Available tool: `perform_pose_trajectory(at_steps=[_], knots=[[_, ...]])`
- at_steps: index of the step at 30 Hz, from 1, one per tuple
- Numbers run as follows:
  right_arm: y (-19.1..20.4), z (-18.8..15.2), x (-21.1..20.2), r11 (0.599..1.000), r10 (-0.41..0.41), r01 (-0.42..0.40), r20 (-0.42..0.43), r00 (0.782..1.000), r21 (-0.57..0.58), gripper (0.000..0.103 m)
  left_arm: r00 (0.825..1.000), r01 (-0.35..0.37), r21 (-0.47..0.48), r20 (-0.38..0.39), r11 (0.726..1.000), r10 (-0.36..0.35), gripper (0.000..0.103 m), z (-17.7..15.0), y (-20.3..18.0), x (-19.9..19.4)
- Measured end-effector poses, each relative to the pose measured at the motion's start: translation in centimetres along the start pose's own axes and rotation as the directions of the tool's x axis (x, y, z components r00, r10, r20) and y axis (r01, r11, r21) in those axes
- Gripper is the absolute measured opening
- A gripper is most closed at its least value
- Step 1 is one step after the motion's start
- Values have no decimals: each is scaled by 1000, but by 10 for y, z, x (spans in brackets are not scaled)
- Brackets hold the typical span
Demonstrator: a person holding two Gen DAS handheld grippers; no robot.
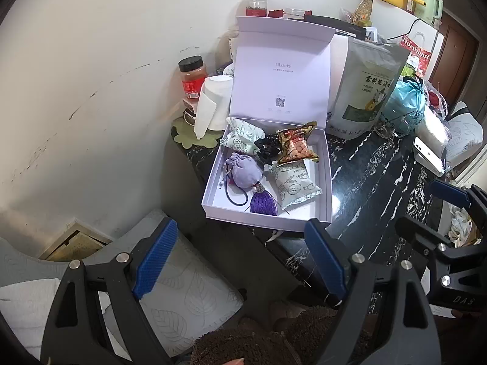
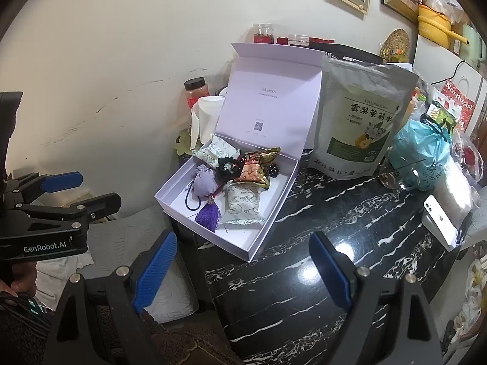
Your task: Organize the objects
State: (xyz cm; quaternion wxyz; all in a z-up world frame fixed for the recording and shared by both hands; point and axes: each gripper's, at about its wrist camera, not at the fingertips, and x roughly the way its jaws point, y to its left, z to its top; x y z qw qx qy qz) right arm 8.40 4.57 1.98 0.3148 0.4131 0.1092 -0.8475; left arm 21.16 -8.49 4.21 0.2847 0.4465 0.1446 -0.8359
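Note:
An open white gift box [image 1: 327, 179] [image 2: 268, 225] sits on the black marble table, lid up. Inside lie a purple pouch [image 1: 243, 172] [image 2: 204, 184] with a tassel [image 1: 263, 203], two pale green snack packets [image 1: 296, 187] [image 1: 243, 138], a gold and red snack bag [image 1: 296, 147] [image 2: 254, 167] and a black hair tie [image 1: 268, 150]. My left gripper [image 1: 240, 261] is open and empty, below the box's near edge. My right gripper [image 2: 243, 267] is open and empty, near the box's front corner. The left gripper also shows at the left of the right wrist view [image 2: 79, 191].
A big grey-green pouch [image 1: 368, 85] [image 2: 362, 115], a paper roll [image 1: 213, 103], a red-lidded jar [image 1: 193, 76], a glass cup [image 2: 398, 176], a blue bag [image 2: 423, 149] and a white phone [image 2: 441, 219] crowd the table's back and right. A grey leaf-pattern chair cushion [image 1: 182, 286] is at lower left.

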Motion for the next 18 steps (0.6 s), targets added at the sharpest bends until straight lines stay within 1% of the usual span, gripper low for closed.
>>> perform_pose_trajectory(at_steps=[9, 18], knots=[[14, -12, -13, 1000, -18, 18, -5, 1000, 5, 89, 1000, 18, 5, -1, 1000, -18, 85, -17, 5, -11], [28, -30, -33, 999, -49, 50, -12, 999, 22, 89, 1000, 24, 17, -3, 1000, -24, 85, -44, 15, -29]])
